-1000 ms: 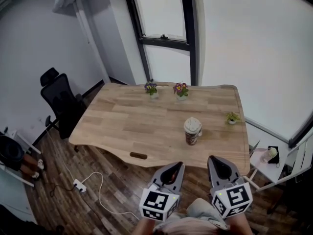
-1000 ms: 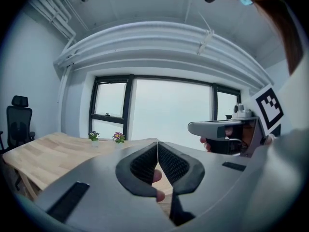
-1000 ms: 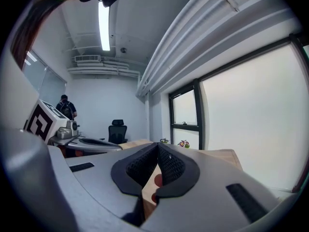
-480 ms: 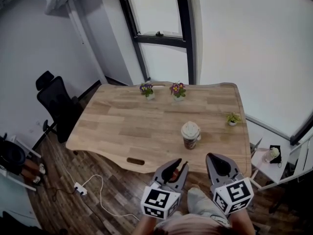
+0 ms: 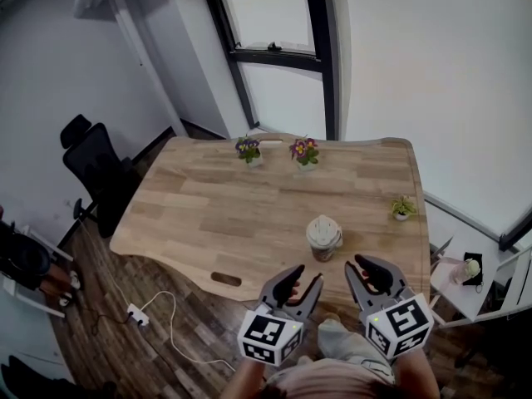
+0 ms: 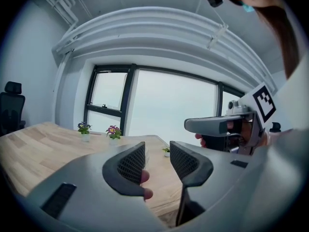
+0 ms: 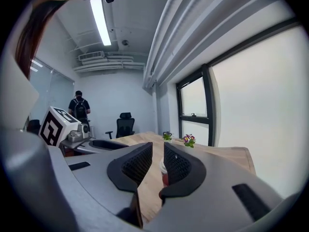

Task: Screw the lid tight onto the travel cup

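Observation:
The travel cup [image 5: 323,239], brown with a whitish lid [image 5: 323,229] on top, stands upright on the wooden table [image 5: 216,206] near its front edge. My left gripper [image 5: 297,279] hovers at that edge, just left of and short of the cup. Its jaws have just been opening and nothing is between them. My right gripper [image 5: 363,268] is just right of the cup; its jaws have just been opening to a narrow gap, also empty. In the right gripper view the cup [image 7: 164,172] shows through the gap of the gripper [image 7: 158,146]. The left gripper [image 6: 157,146] is open.
Two flower pots [image 5: 248,150] [image 5: 306,151] stand at the table's far edge, and a small green plant [image 5: 403,209] at its right edge. A black office chair [image 5: 96,169] is on the left. A cable with a power strip [image 5: 135,313] lies on the floor. A person [image 7: 78,106] stands far back.
Both grippers have moved forward to the table's front edge, on either side of the cup. Their jaws, shut before, now stand apart, the left wider than the right.

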Available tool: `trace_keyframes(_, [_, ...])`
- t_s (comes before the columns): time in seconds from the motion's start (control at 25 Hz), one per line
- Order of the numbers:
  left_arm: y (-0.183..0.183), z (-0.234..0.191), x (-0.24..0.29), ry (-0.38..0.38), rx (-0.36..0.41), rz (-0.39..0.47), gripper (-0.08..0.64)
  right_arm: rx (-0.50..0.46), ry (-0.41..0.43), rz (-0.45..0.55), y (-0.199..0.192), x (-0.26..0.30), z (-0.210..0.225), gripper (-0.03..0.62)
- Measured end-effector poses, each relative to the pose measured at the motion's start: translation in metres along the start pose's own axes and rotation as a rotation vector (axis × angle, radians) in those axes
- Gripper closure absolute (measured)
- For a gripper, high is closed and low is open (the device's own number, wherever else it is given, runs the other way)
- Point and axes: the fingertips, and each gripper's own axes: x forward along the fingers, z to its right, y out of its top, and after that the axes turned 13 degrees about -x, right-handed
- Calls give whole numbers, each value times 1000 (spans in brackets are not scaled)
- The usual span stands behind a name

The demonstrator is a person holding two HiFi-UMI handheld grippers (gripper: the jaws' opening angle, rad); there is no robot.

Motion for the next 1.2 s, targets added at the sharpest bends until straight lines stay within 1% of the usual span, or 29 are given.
trace_keyframes(0.2, [-10, -17, 25, 9, -9, -20, 373, -26, 59, -23, -10, 24, 13, 502])
trace_keyframes(0.32, [-23, -27, 40, -1, -8, -57, 368, -53, 102, -47, -17, 38, 17, 491])
trace_keyframes(0.4, [-33, -33, 49, -6, -12, -75, 348, -72, 137, -56, -21, 46, 20, 481])
trace_keyframes(0.52, [-43, -42, 60, -5, -18, -75, 337, -99, 186, -64, -27, 58, 23, 462])
trace_keyframes(0.68, [-58, -54, 74, 25, -2, -78, 321, -124, 251, -77, -36, 71, 27, 443])
trace_keyframes(0.88, [-70, -72, 90, 81, -31, -66, 299, -164, 340, -92, -52, 85, 28, 403])
trace_keyframes(1.0, [-79, -80, 101, 85, -28, -73, 285, -188, 409, -110, -61, 91, 25, 371])
trace_keyframes(1.2, [-96, -90, 119, 91, 12, -94, 259, -223, 503, -120, -78, 98, 21, 332])
